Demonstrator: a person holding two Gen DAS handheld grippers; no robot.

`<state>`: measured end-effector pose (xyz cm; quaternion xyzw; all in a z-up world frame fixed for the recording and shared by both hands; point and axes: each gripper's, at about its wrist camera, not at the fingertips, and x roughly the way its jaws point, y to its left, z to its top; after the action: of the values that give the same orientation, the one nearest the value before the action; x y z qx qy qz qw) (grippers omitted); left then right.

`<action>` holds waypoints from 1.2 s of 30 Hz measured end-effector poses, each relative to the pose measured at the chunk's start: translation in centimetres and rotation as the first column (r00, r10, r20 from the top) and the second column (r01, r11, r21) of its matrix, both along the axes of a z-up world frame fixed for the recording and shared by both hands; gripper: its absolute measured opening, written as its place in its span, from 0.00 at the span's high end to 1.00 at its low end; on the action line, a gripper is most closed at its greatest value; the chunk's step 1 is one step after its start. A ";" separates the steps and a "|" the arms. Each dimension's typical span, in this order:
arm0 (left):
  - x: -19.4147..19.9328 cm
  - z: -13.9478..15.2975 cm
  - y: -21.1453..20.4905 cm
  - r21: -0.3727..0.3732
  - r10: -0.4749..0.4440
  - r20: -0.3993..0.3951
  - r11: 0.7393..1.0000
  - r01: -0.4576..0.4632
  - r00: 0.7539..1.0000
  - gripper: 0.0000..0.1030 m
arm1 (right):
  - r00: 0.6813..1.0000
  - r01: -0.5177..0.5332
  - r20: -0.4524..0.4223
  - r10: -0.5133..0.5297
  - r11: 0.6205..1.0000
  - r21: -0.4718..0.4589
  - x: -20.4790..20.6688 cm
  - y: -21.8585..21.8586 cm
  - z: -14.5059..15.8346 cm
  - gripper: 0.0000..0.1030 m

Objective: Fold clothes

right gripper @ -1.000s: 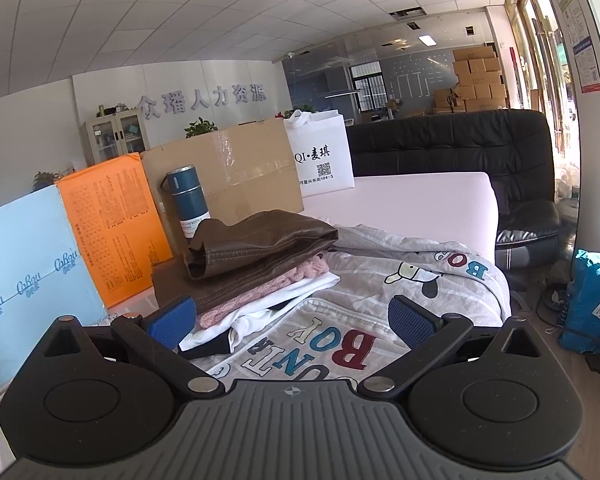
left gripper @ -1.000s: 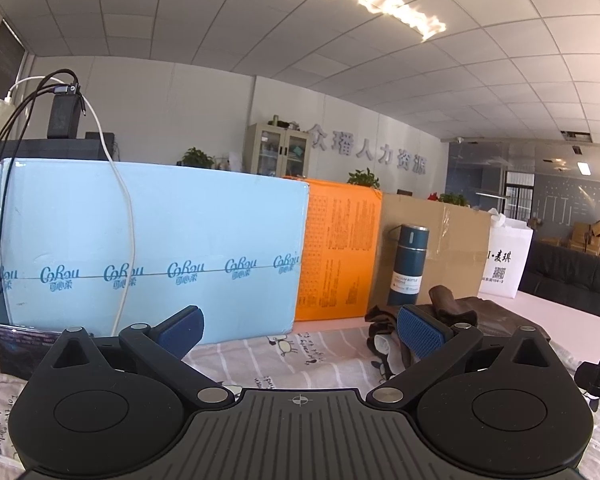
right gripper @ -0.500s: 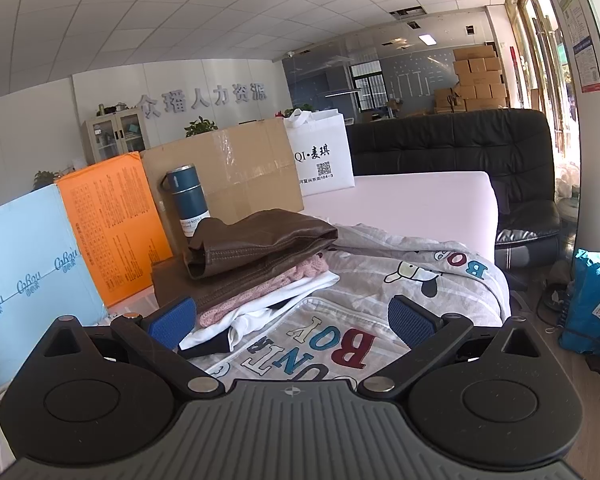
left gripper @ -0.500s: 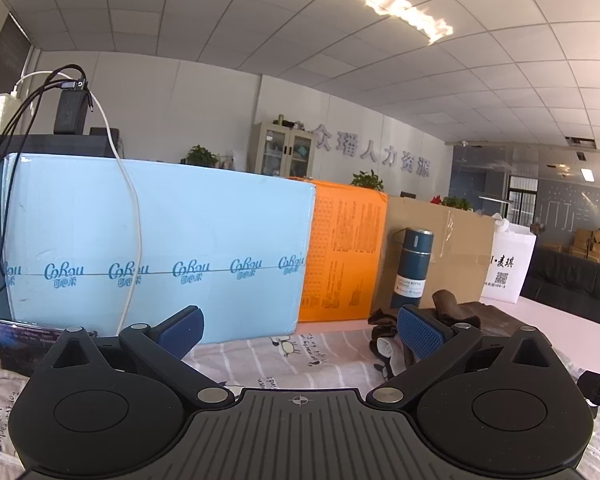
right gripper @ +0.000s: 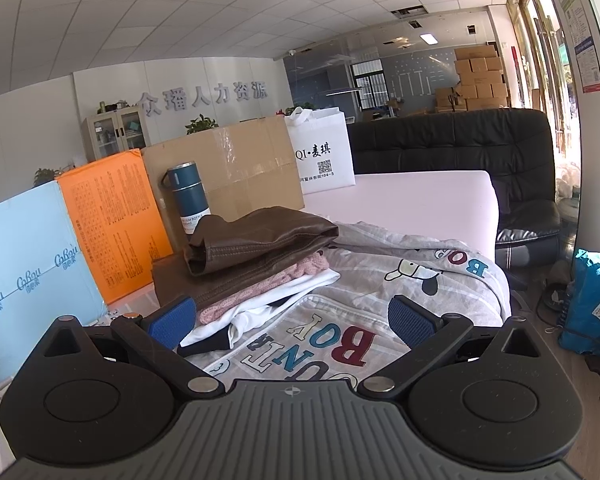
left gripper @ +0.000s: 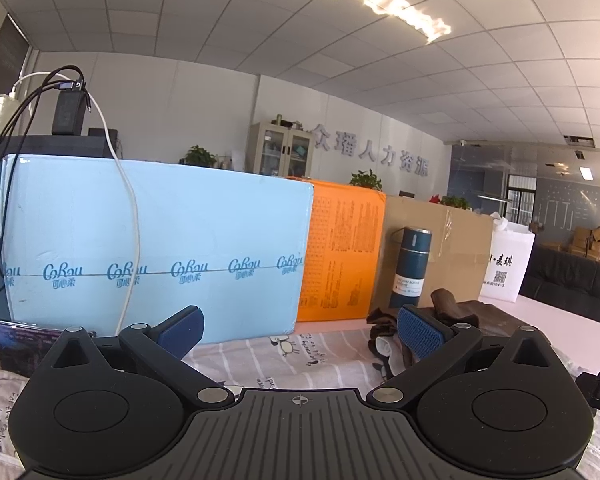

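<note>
A pile of clothes lies on the printed bed sheet (right gripper: 380, 280): a brown leather garment (right gripper: 260, 240) on top, a pink knit (right gripper: 260, 292) under it, a white garment (right gripper: 268, 312) at the bottom. My right gripper (right gripper: 292, 320) is open and empty, held above the sheet just in front of the pile. My left gripper (left gripper: 300, 330) is open and empty, raised above the striped sheet (left gripper: 292, 356). The brown garment (left gripper: 452, 308) shows past its right finger.
A light blue box (left gripper: 156, 248), an orange box (left gripper: 344, 256) and a cardboard box (right gripper: 236, 172) stand along the back. A dark blue flask (right gripper: 188, 200) stands by the pile. A white bag (right gripper: 320, 152), a black sofa (right gripper: 480, 152) and a phone (left gripper: 24, 340) also show.
The left gripper has drifted so the boxes shift right and slightly down in its view. The right gripper has not moved. Both stay open.
</note>
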<state>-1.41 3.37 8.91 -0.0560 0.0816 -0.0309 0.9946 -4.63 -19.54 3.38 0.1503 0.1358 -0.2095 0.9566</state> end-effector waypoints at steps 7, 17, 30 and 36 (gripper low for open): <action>-0.1 0.0 0.0 0.002 -0.003 0.001 1.000 0.003 1.000 0.00 | 1.000 -0.002 -0.004 0.002 1.000 0.000 0.0 0.0 -0.1 0.00; -0.2 0.0 0.0 -0.004 -0.006 0.000 1.000 0.006 1.000 0.00 | 1.000 -0.006 -0.005 0.006 1.000 -0.004 0.0 0.2 -0.1 0.00; -0.1 0.1 0.1 -0.003 -0.008 0.003 1.000 0.008 1.000 0.00 | 1.000 -0.010 -0.010 0.010 1.000 -0.008 0.0 0.5 -0.3 0.00; -0.1 -0.1 -0.1 0.003 -0.006 0.000 1.000 0.006 1.000 0.00 | 1.000 -0.009 -0.011 0.009 1.000 -0.003 -0.1 0.2 -0.4 0.00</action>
<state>-1.46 3.29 8.85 -0.0545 0.0816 -0.0340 0.9946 -4.72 -19.31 3.00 0.1470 0.1414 -0.2060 0.9570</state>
